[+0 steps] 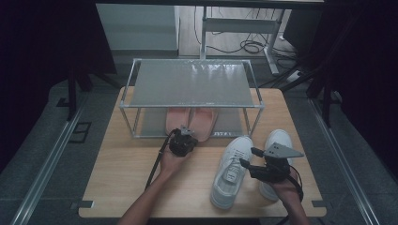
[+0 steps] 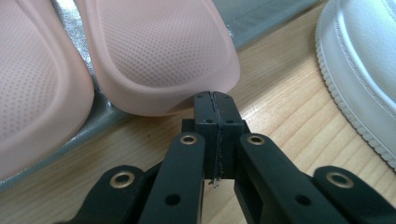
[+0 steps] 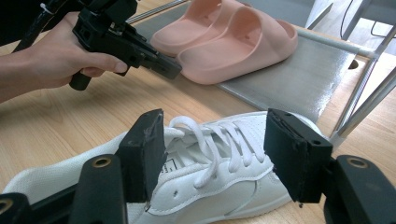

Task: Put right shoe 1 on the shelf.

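Here, my left gripper [image 2: 215,105] has its jaws fully closed on nothing, tips touching the heel edge of the pink perforated rubber slipper [image 2: 163,51] on the lower shelf of the metal-frame shoe rack [image 1: 141,93]. My right gripper [image 3: 219,156] holds its jaws open astride the white laced leather sneaker [image 3: 210,158], lying on the pale wooden counter [image 1: 126,178].

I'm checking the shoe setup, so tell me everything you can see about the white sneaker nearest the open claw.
The white sneaker is a low lace-up with white laces, a ribbed rubber sole and smooth, leather-like uppers with small perforations. It lies upright on the wooden table, toe towards the rack, beside its twin. The right claw straddles its laced top, jaws wide apart and seemingly not pressing on it.
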The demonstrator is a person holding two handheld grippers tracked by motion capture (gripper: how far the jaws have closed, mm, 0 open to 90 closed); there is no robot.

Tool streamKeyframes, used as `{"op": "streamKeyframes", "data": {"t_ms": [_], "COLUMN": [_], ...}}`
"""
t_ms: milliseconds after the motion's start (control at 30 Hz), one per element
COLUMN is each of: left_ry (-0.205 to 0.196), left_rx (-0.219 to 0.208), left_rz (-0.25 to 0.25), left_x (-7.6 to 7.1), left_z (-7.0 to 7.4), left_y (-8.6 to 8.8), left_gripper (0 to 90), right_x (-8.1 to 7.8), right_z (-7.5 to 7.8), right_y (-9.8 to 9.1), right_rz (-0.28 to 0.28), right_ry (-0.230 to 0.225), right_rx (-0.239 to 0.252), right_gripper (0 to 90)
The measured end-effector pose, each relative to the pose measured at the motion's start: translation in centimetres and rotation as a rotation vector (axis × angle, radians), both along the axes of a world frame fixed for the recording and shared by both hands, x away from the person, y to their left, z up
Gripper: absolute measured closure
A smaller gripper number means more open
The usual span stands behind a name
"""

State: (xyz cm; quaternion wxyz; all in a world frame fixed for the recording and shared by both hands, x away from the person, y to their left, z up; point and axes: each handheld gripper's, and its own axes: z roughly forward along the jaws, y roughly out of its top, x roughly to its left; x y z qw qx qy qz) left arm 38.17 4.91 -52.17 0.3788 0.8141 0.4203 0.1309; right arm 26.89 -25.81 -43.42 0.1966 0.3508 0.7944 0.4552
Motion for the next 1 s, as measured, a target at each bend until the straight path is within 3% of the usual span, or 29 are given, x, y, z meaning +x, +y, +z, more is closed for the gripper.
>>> {"op": "streamKeyframes", "data": {"t_ms": [267,567,1000], "left_ry": [0.001,0.01,0.019], "left_rx": [-0.013,0.002,-0.023], "left_rz": [0.016,0.03,0.06], "left_x": [0.6,1.7,2.5], "left_z": [-0.2,-0.2,-0.5], "left_y": [0.0,-0.4,-0.6], "left_gripper": [90.0,90.0,90.0], "right_x": [0.0,0.0,0.0], "right_z": [0.0,0.0,0.0], "right_y": [0.0,-0.1,-0.1], "right_rz": [-0.001,-0.004,-0.003], "right_ry": [0.002,0.0,0.002], "right_rx": [-0.002,0.0,0.0], "right_gripper": [38.1,38.1,38.1]}}
